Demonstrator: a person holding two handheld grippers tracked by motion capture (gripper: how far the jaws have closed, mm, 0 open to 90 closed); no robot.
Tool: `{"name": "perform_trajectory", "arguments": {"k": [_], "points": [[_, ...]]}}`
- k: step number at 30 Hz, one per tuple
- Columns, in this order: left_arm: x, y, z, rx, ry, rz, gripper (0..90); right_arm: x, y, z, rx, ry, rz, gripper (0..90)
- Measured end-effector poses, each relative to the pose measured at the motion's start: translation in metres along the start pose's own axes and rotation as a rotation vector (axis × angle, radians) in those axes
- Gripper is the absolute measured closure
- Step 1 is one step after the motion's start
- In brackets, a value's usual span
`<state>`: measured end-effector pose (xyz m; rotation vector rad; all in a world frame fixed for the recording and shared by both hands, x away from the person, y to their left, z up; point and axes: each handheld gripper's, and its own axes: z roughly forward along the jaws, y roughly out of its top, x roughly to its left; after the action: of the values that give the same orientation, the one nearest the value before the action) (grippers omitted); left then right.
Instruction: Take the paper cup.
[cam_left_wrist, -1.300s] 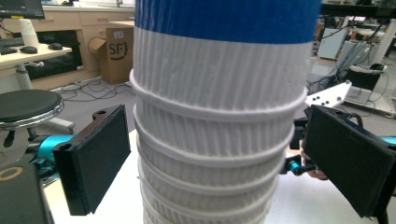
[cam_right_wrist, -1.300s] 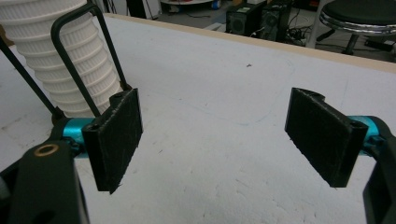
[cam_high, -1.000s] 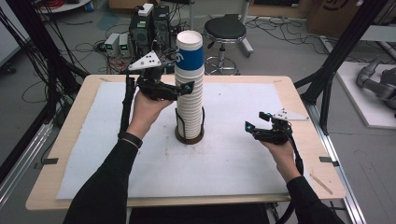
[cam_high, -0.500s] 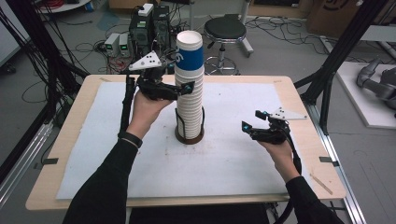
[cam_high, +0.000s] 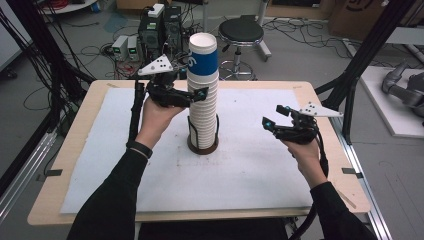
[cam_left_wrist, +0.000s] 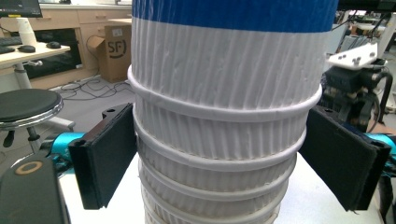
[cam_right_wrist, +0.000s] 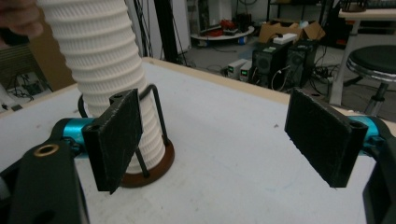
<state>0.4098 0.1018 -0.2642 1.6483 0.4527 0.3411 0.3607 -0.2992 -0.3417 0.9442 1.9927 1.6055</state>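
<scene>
A tall stack of ribbed white paper cups (cam_high: 202, 105) stands in a dark round holder (cam_high: 202, 146) at the middle of the table; the top cup has a blue band (cam_high: 203, 61). My left gripper (cam_high: 199, 96) reaches in from the left at the stack's upper part. Its jaws have just been closing, and in the left gripper view both pads (cam_left_wrist: 109, 154) press on the cup stack (cam_left_wrist: 224, 116) just below a rim. My right gripper (cam_high: 274, 116) hovers above the table to the stack's right, open and empty (cam_right_wrist: 224, 140), facing the stack's lower part (cam_right_wrist: 107, 79) and holder (cam_right_wrist: 156, 170).
A white mat (cam_high: 260, 170) covers the wooden table (cam_high: 80, 200). Behind the table stand a black stool (cam_high: 241, 32) and computer towers (cam_high: 161, 30). A black frame post (cam_high: 362, 70) rises at the right rear corner.
My right gripper has risen a little above the table. My left hand has stayed at the stack.
</scene>
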Motion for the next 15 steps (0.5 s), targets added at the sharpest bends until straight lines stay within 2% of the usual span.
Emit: {"name": "perform_trajectory", "arguments": {"k": [7,15], "points": [[0.000,0.000,0.000,0.000,0.001,0.000,13.1,0.002,0.031,0.001,-0.032,0.029,-0.021,19.5],[0.000,0.001,0.000,0.006,0.002,0.001,13.1,0.014,0.067,0.009,-0.059,0.085,-0.057,19.5]]}}
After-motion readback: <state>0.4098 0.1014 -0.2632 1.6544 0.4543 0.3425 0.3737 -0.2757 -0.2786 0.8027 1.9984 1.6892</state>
